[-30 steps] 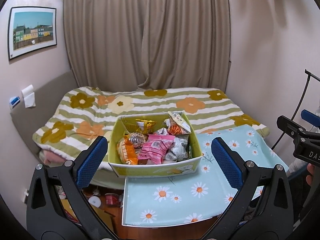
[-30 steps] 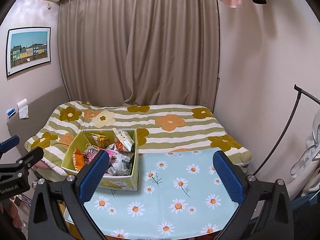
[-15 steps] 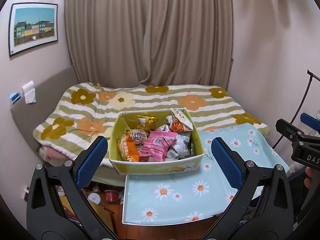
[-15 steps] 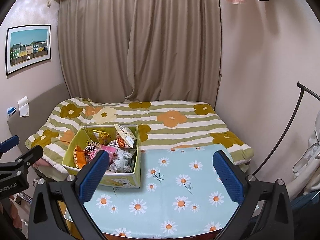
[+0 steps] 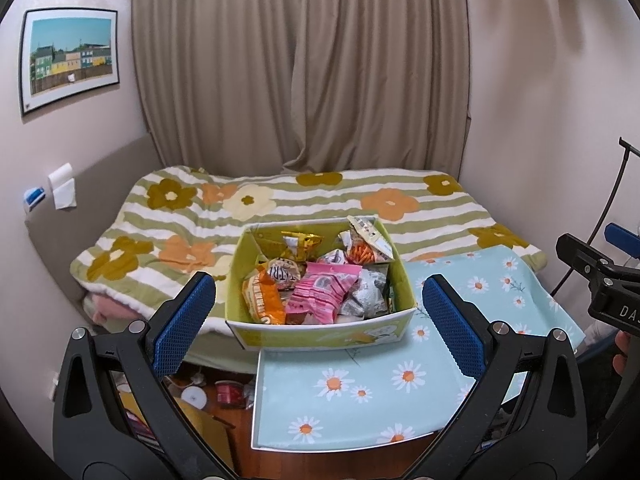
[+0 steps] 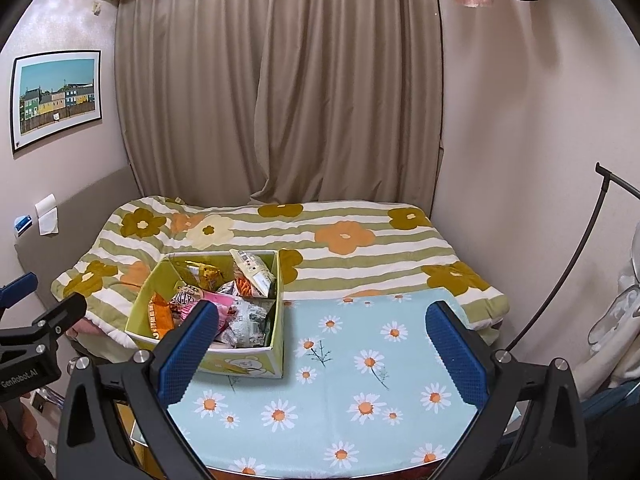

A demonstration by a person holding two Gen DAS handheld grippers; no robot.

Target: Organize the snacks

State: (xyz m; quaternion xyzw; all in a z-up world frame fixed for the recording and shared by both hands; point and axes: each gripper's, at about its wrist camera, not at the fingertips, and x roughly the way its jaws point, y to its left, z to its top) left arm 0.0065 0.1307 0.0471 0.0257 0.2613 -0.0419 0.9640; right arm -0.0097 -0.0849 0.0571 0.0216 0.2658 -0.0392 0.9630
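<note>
Left wrist view: the left gripper (image 5: pixel 319 312) is seen from behind, its two blue-padded fingers (image 5: pixel 182 322) spread wide apart with nothing held between them. Framed between the fingers is a yellow-green snack box (image 5: pixel 320 334), set at the far left corner of a bench (image 5: pixel 360 408) covered in a light blue daisy-print cloth. The box is filled with loose snack packets: a pink packet (image 5: pixel 324 294) lies in the middle of the box, an orange packet (image 5: pixel 262 300) is against the box's left wall, and a gold packet (image 5: pixel 300 242) stands at the back of the box. A pale packet with orange contents (image 5: pixel 366 242) is propped at the box's back right corner. Behind the box a bed with a striped flower-print blanket (image 5: pixel 256 216) is seen. To the right of the box, at the frame edge, part of the right gripper (image 5: pixel 600 276) is visible.

Right wrist view: the right gripper (image 6: pixel 322 340) is likewise shown with its fingers (image 6: pixel 456 350) wide apart and empty. The snack box (image 6: pixel 244 362) is seen behind the left finger, which hides part of its contents. The bench cloth (image 6: pixel 360 380) to the right of the box appears bare, though its near edge is cut off. The bed (image 6: pixel 360 240) lies beyond the box, with closed beige curtains (image 6: pixel 276 100) above it.
</note>
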